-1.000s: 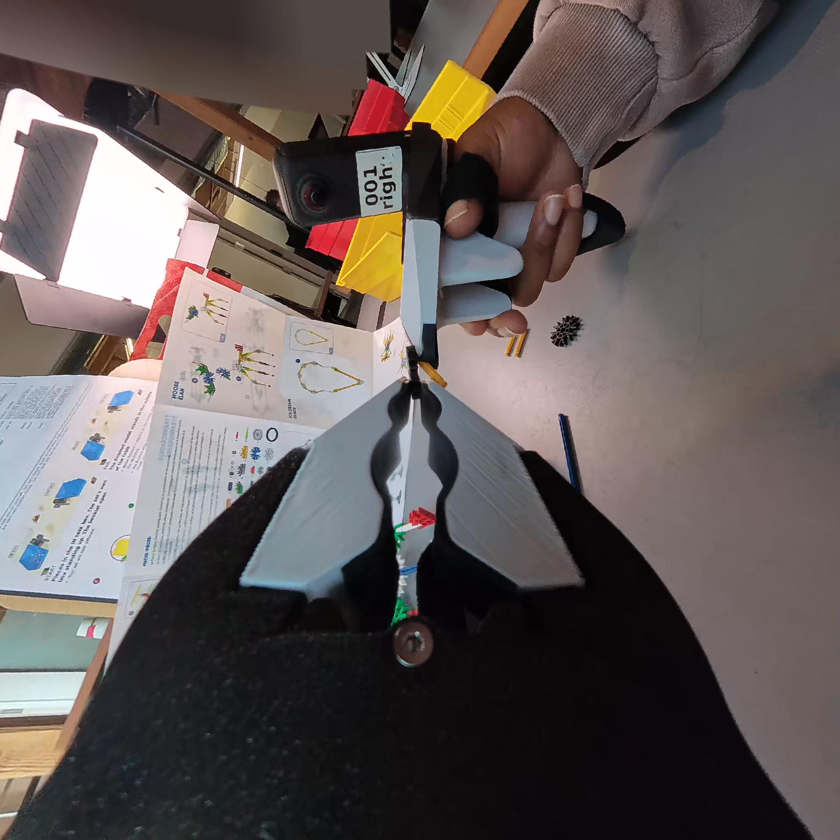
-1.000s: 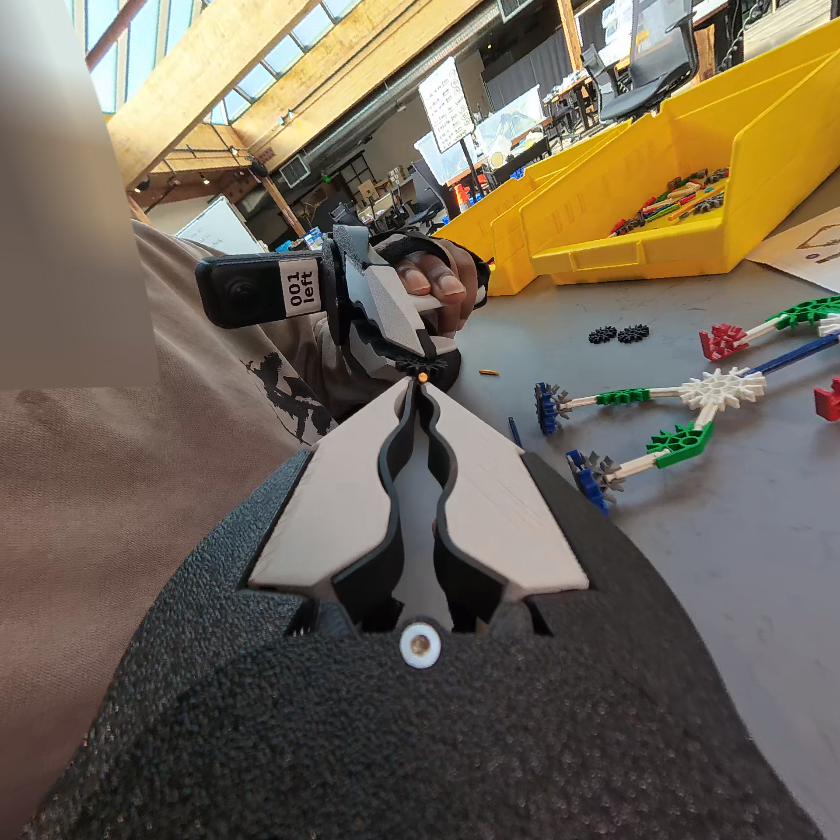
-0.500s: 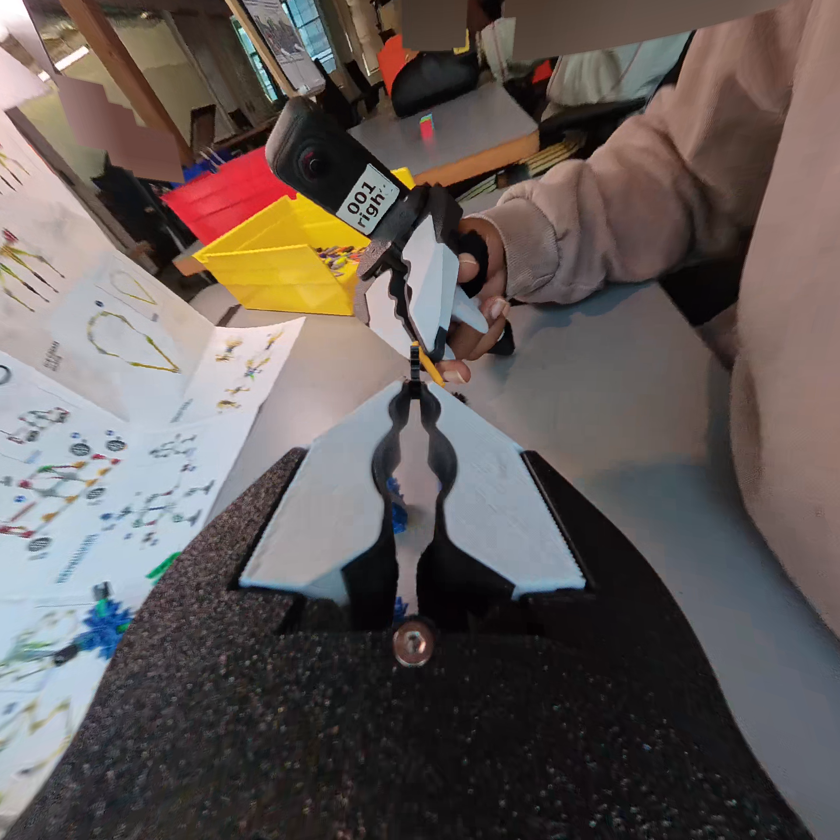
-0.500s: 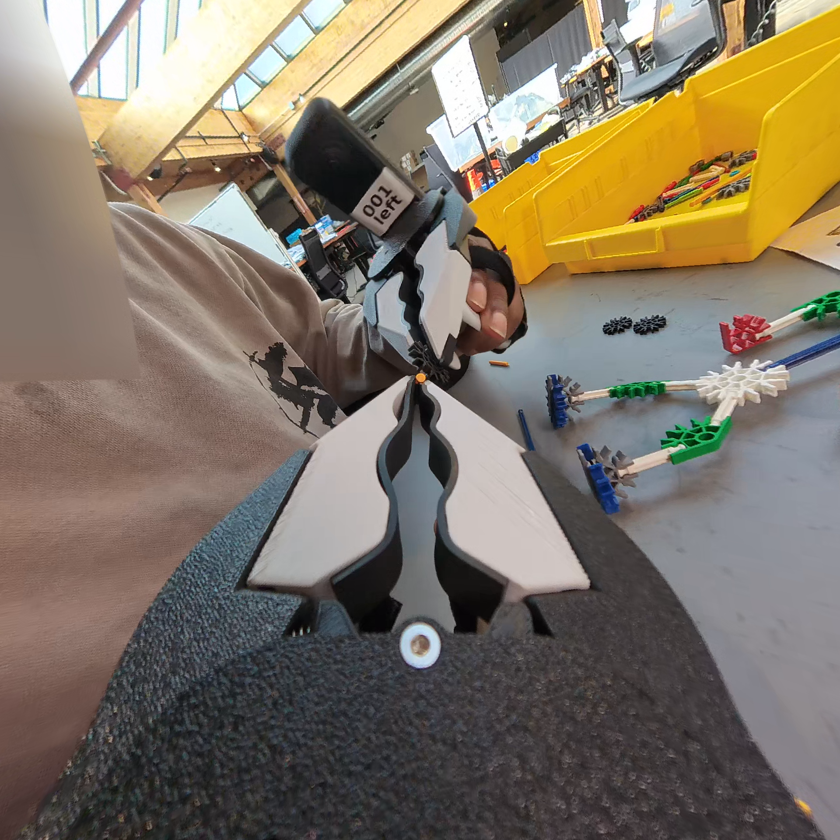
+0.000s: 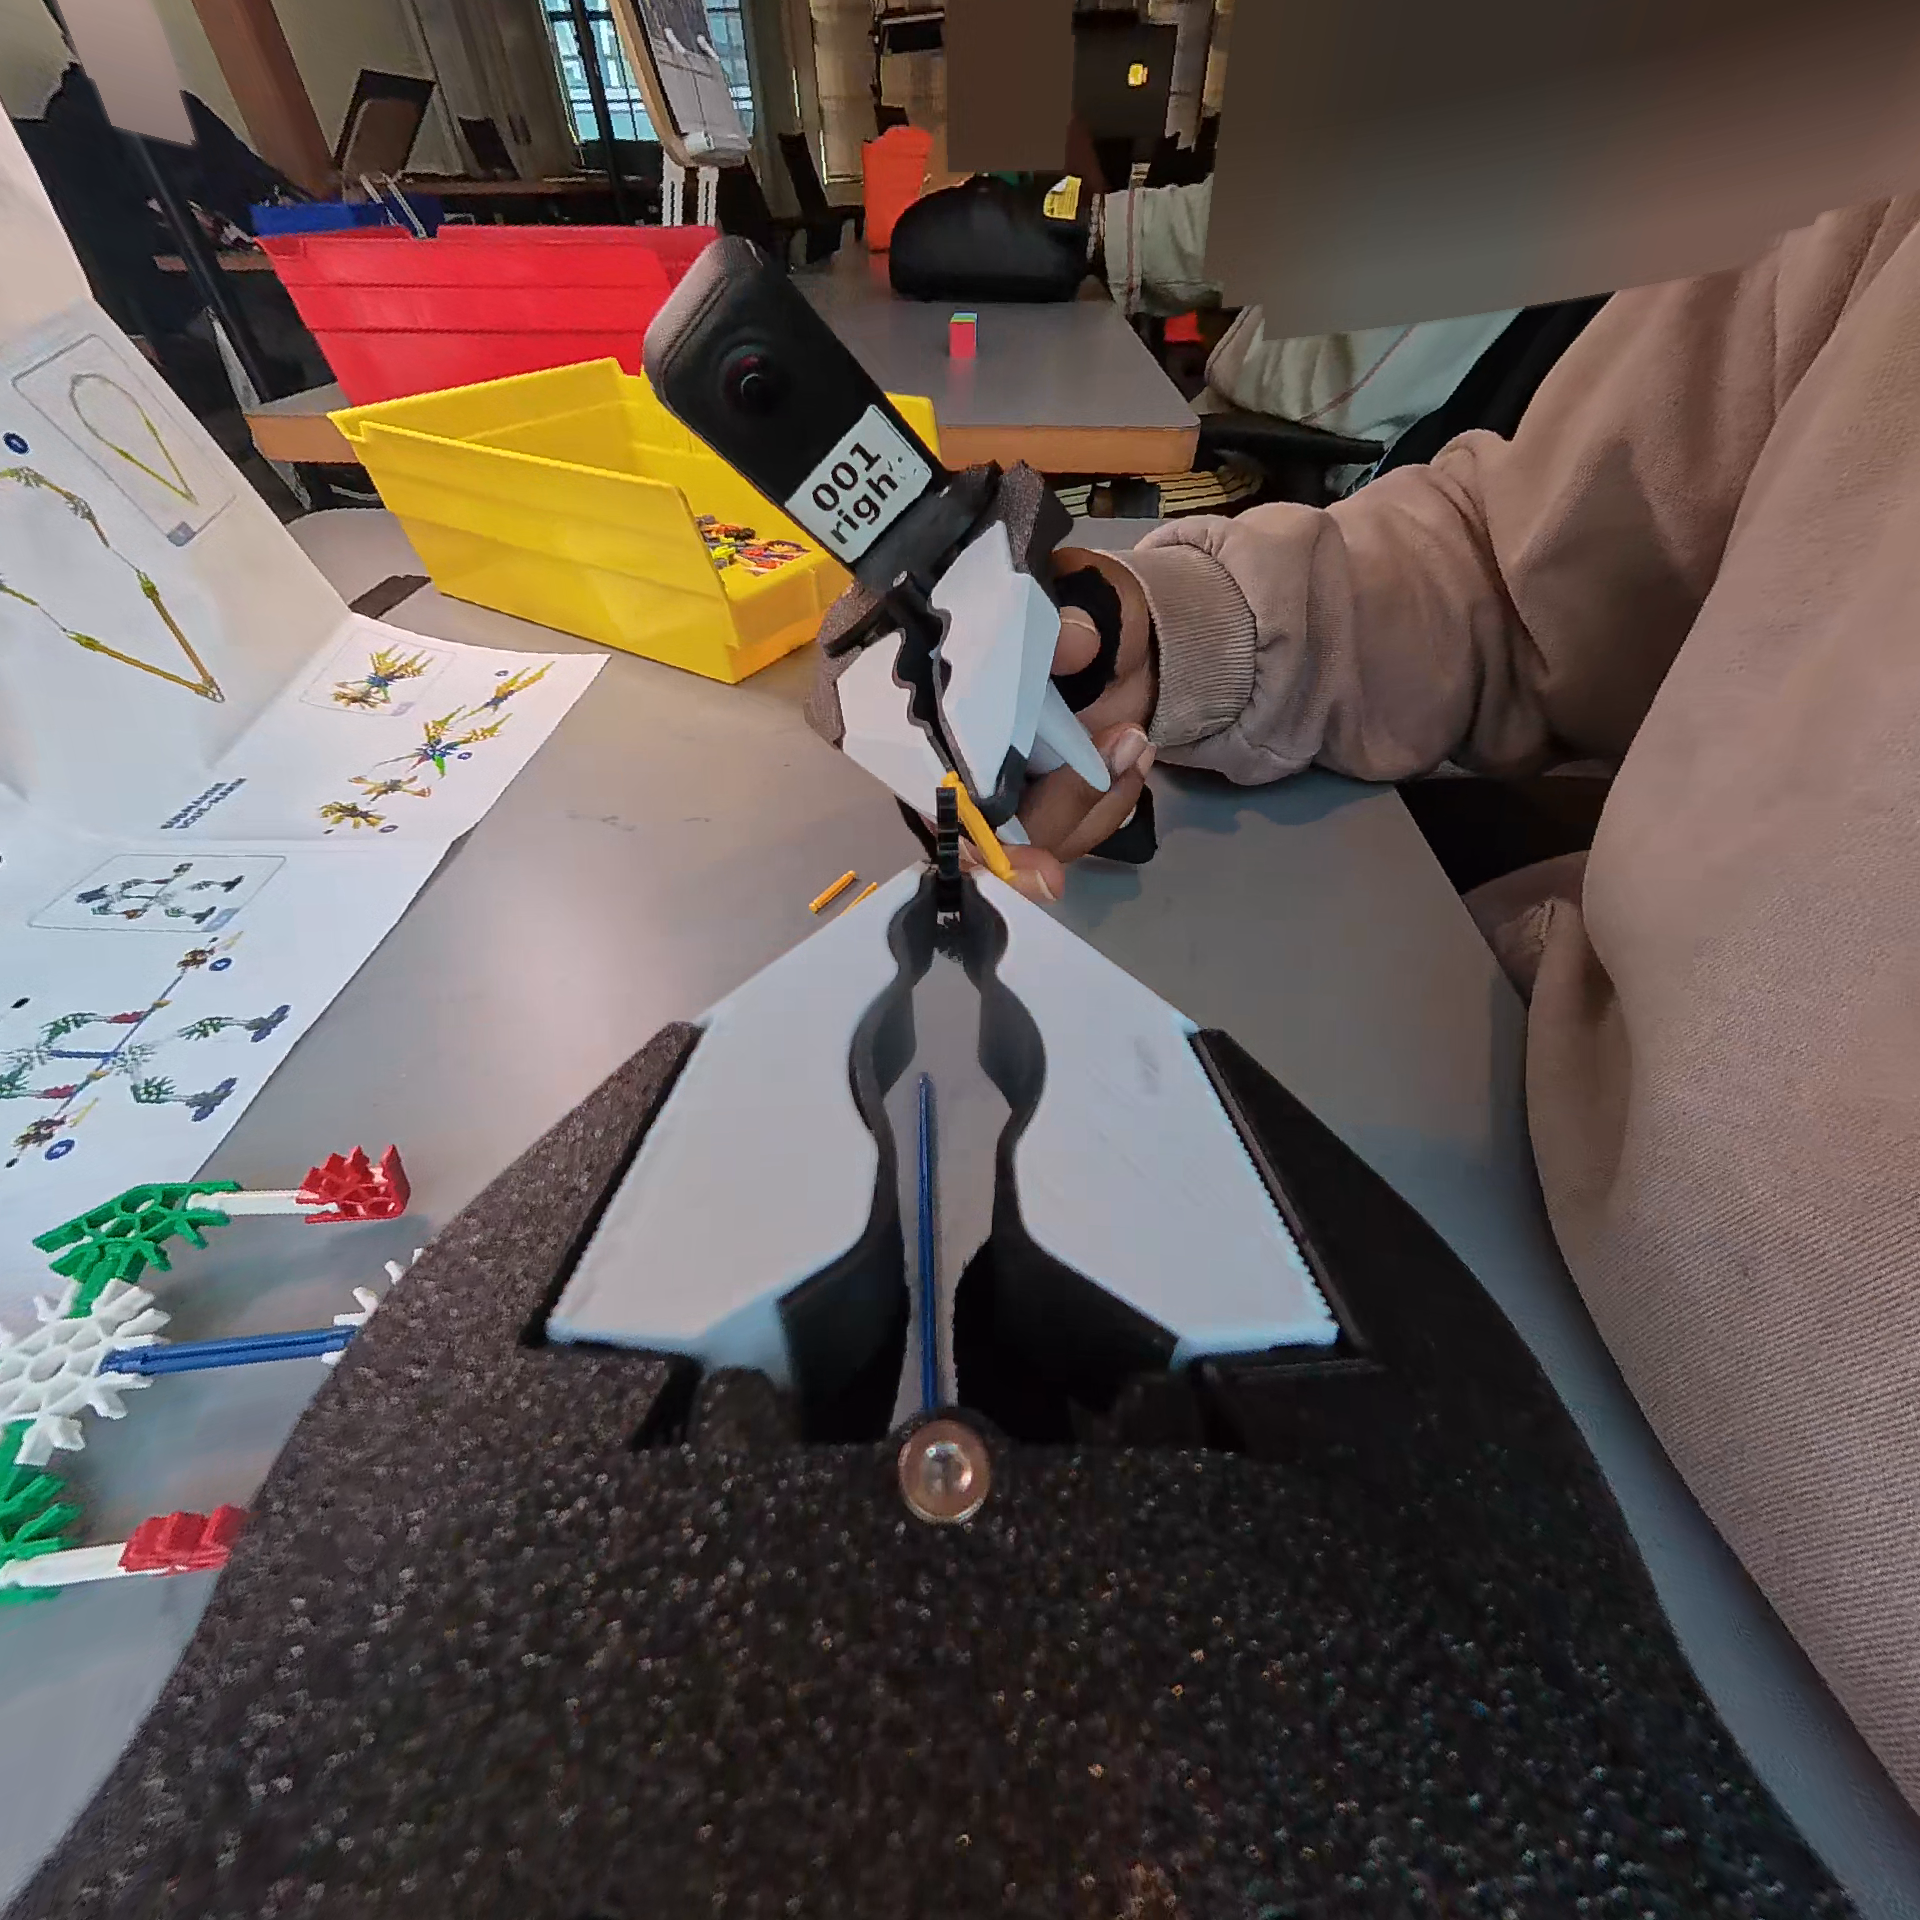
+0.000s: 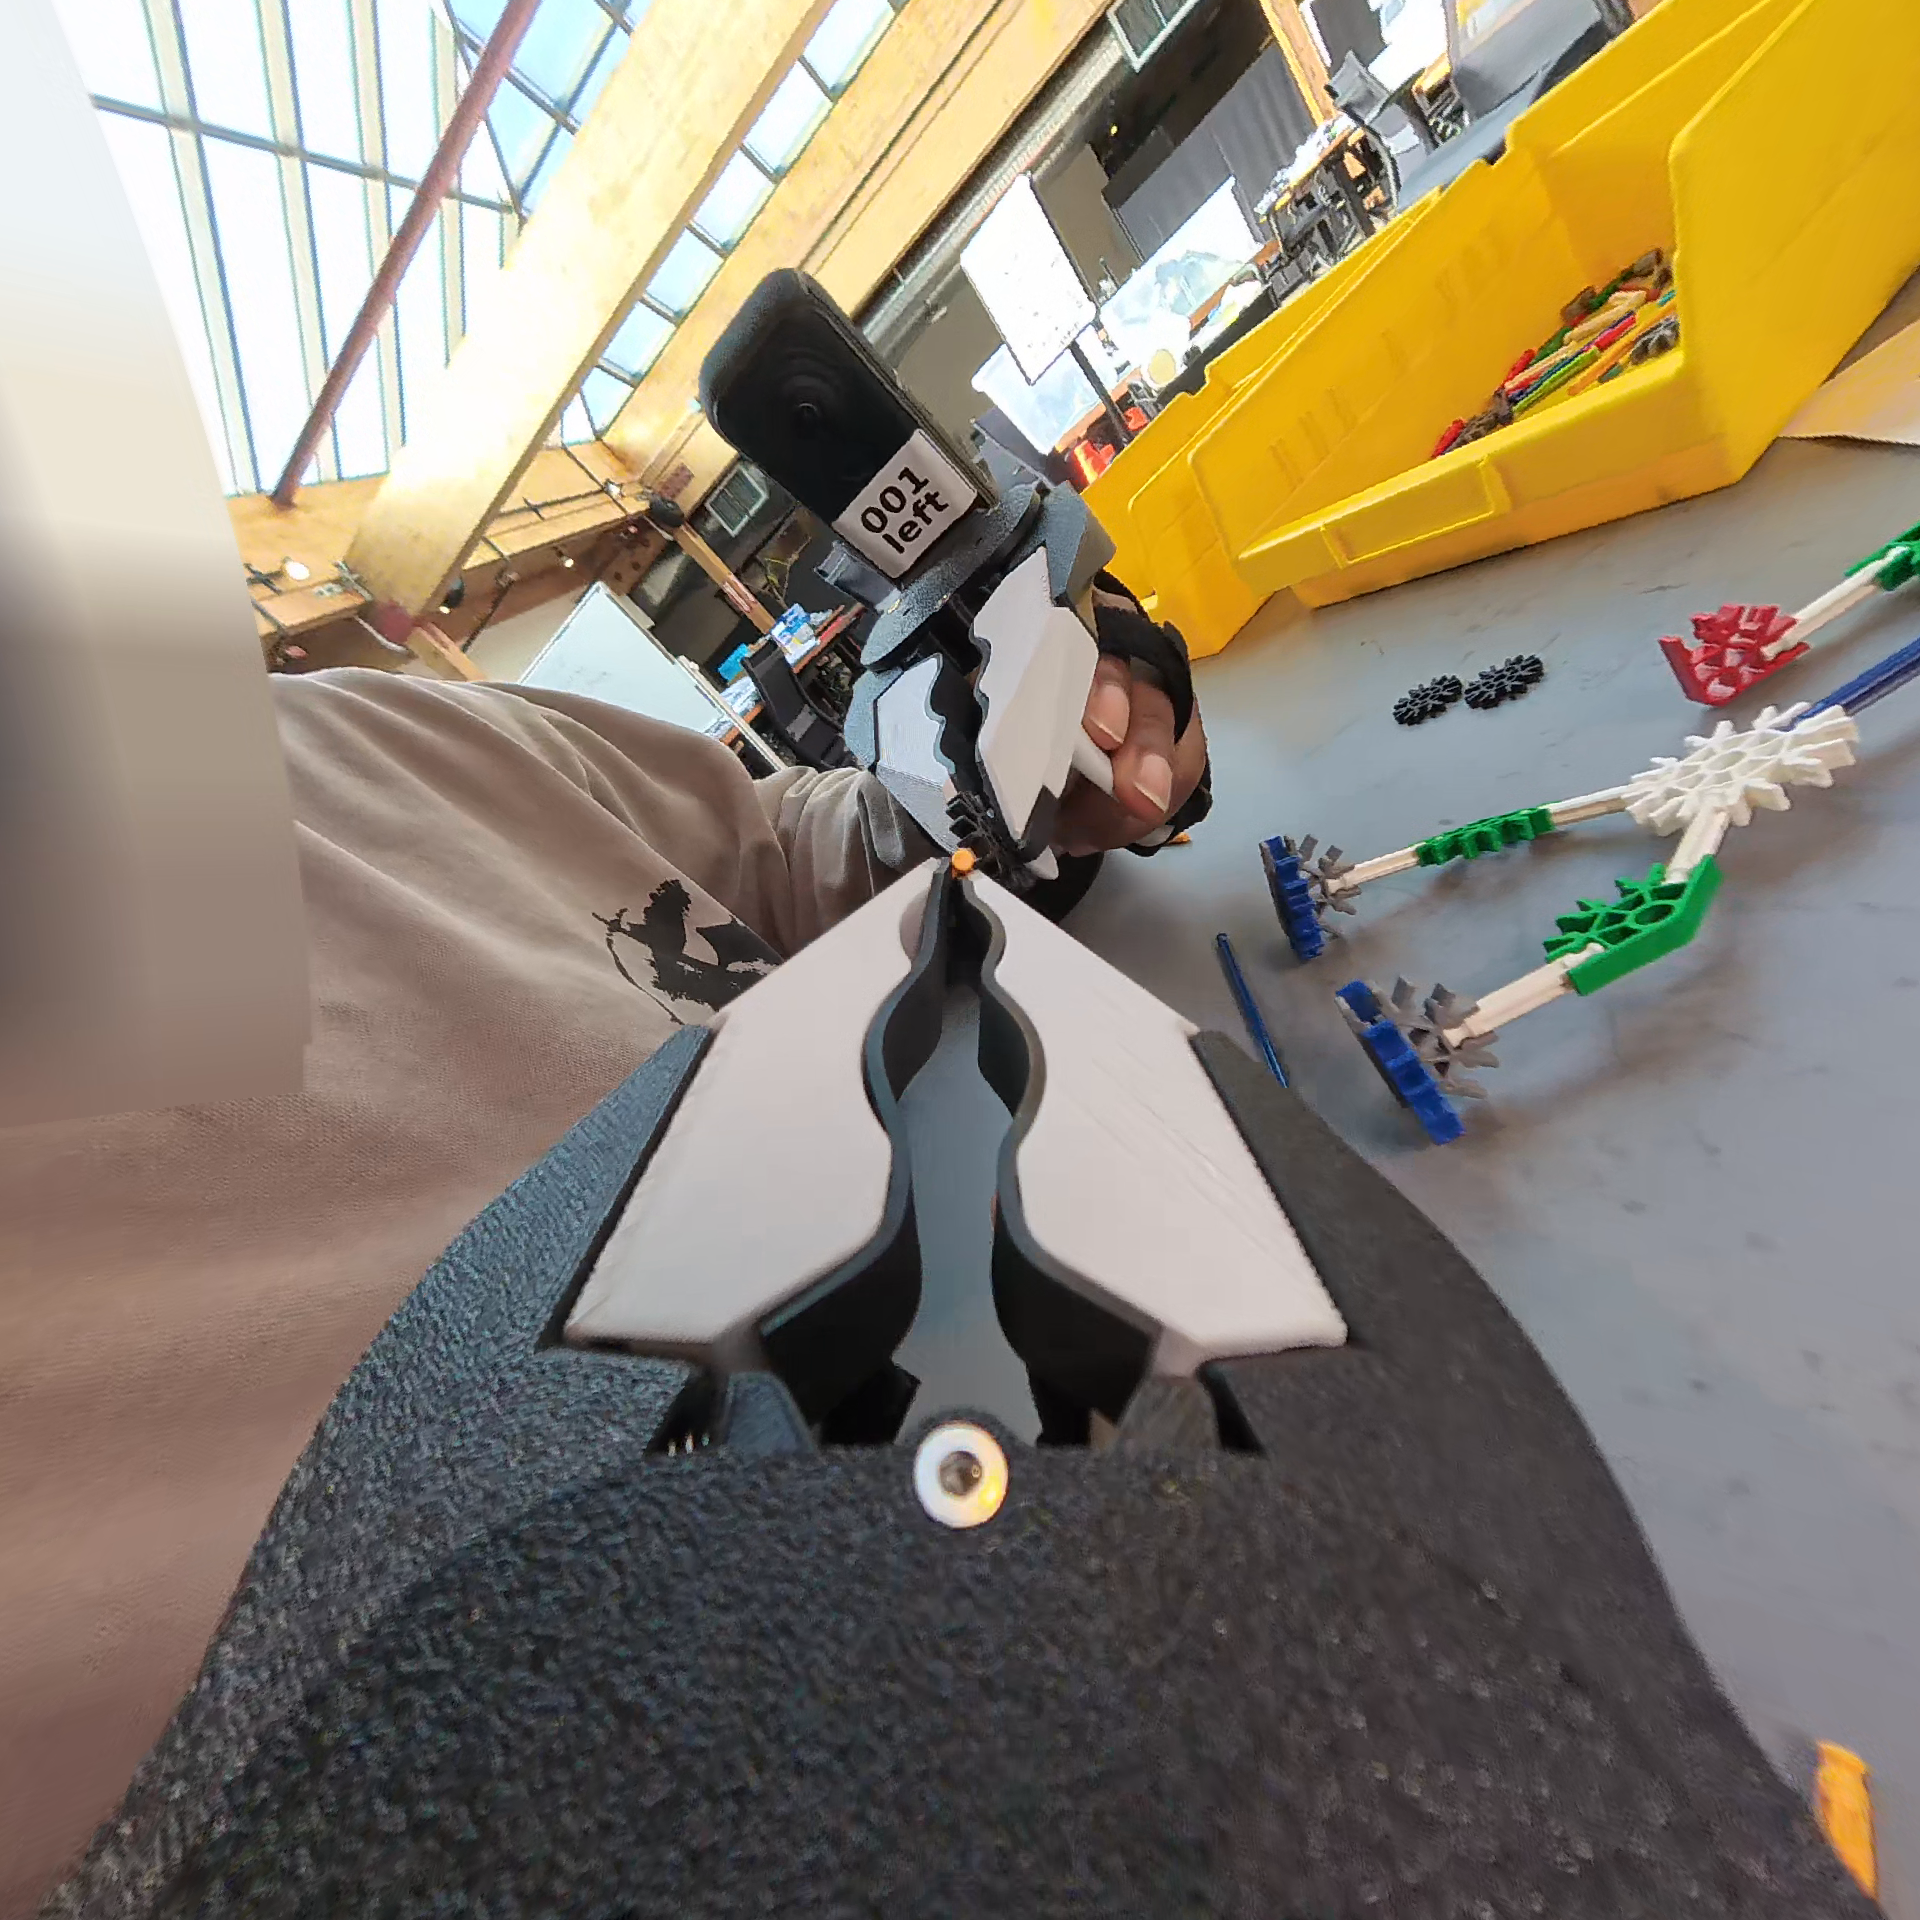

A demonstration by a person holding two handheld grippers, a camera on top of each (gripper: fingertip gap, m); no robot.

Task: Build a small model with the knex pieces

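My left gripper (image 5: 948,899) is shut on a small black toothed connector (image 5: 945,826), held above the grey table. My right gripper (image 6: 961,888) is shut on a short yellow rod, seen end-on at its tips (image 6: 963,860). The two grippers meet tip to tip. In the left wrist view the right gripper (image 5: 968,779) comes down from above and its yellow rod (image 5: 979,828) slants against the connector. In the right wrist view the left gripper (image 6: 987,831) holds the black connector (image 6: 977,823) right at the rod's end. Whether the rod sits in the connector is hidden.
A rod-and-connector model (image 6: 1621,831) lies on the table (image 5: 623,935), with a loose blue rod (image 6: 1252,1008), two black connectors (image 6: 1465,691) and two yellow rods (image 5: 831,891). Yellow bins (image 5: 561,540), a red bin (image 5: 468,301) and instruction sheets (image 5: 312,790) stand behind. The person's torso is close. The grippers are tip to tip, or close to it.
My left gripper has rolled from sideways to level and the right gripper has tilted steeper. Both stay shut and tip to tip, connector against rod.
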